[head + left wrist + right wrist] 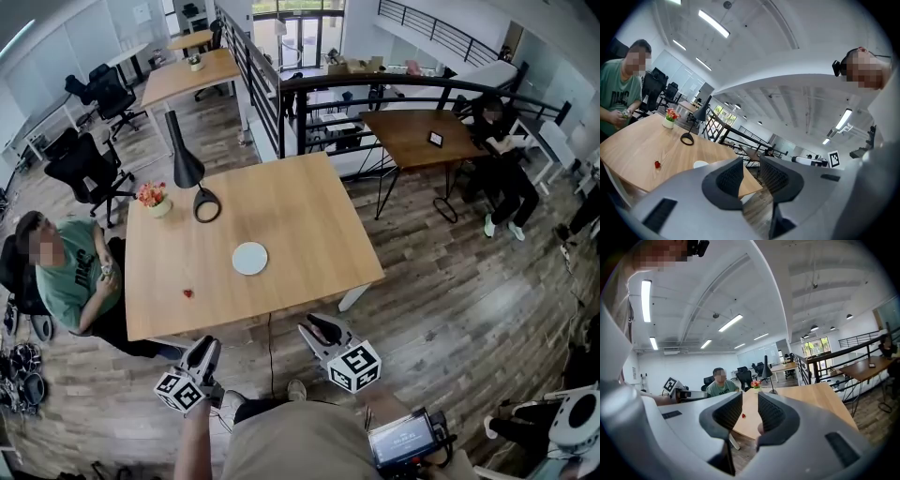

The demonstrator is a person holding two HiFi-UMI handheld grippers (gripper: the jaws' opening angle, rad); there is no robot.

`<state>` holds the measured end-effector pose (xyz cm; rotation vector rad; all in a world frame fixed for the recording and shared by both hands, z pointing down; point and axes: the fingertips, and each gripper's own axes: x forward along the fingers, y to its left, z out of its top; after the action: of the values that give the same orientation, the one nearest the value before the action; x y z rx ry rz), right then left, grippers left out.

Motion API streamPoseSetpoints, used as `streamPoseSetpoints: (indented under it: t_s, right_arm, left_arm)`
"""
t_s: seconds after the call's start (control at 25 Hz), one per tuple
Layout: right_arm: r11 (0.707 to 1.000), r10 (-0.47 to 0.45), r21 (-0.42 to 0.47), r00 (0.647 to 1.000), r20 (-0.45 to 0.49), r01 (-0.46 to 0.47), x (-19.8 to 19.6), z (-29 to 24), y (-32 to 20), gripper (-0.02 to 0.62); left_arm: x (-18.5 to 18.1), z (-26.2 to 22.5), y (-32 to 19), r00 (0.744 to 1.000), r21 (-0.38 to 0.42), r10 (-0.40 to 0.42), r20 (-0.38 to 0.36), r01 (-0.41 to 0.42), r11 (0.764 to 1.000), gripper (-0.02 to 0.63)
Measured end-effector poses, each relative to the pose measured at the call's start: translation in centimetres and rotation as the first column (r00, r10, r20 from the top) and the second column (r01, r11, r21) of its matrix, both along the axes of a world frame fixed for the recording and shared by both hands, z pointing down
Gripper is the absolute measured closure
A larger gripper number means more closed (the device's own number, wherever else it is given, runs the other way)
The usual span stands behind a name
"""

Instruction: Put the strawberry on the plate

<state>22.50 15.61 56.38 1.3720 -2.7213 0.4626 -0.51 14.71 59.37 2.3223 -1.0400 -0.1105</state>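
Left gripper [207,347] and right gripper [319,330] held off near edge of table [309,206], jaws slightly apart, nothing between. Strawberry [187,293] lies near-left, well apart from plate [249,258] (mid-table). Left one seems closer: widen, straddle berry, close gently, lift clear. Soft fruit, so squeeze only enough to hold.

Head view steep down, far; gripper views low, sharing table [300,216], strawberry [187,293].

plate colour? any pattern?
Plain white, no pattern visible. The plate shows best in the head view.
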Motion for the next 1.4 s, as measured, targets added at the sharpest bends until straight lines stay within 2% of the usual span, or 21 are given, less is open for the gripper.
streamPoseSetpoints:
  t_s: [0.36, 0.72, 1.08, 1.4]
  right_arm:
    - [0.999, 0.029, -0.026, 1.0, 0.002, -0.029, 1.1, 1.2, -1.4, 0.495]
    - [0.999, 0.008, -0.045, 1.0, -0.006, -0.009, -1.5, 2.0, -3.4, 0.495]
    - [0.996, 0.029, -0.082, 0.999, -0.021, -0.031, -5.1, 2.5, -7.1, 0.495]
    - [0.998, 0.003, -0.06, 0.999, -0.053, -0.006, -11.6, 1.0, -12.7, 0.495]
  left_arm:
    - [-1.0, -0.9, -0.3, 1.0, 0.01, -0.026, 0.009, 0.026, 1.0, 0.511]
    - [-4.9, 1.1, -0.3, 0.996, -0.031, -0.083, 0.017, 0.084, 0.996, 0.511]
    - [-7.8, 1.6, -5.6, 0.998, -0.042, -0.056, -0.003, 0.055, 0.998, 0.511]
    - [-12.4, 1.4, -11.9, 1.0, -0.033, -0.026, -0.013, 0.026, 0.999, 0.511]
